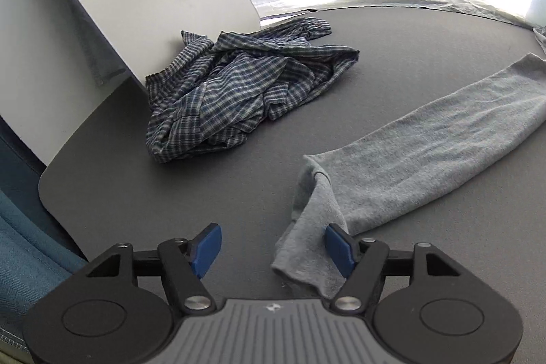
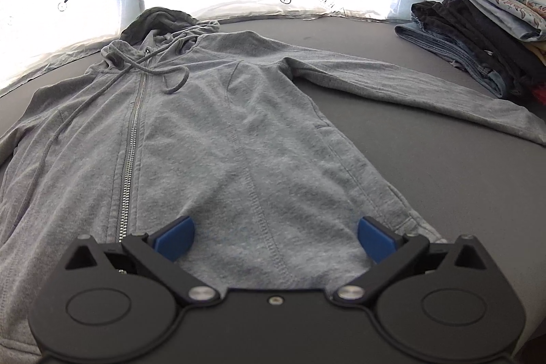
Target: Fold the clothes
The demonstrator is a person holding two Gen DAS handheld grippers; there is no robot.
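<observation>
Bare tabletop [image 1: 112, 193] btwn sleeve [image 1: 426, 152], plaid heap [image 1: 235, 98]

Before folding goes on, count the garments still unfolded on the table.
2: a grey zip hoodie spread flat mid-table, and a crumpled plaid shirt beyond its left sleeve. The folded stack far right is excluded; others may be hidden.

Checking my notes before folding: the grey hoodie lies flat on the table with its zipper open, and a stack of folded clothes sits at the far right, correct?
Not quite. The right wrist view shows the hoodie flat on the table with its zipper closed along the whole stretch in view, not open. The stack of folded clothes does sit at the far right.
</observation>
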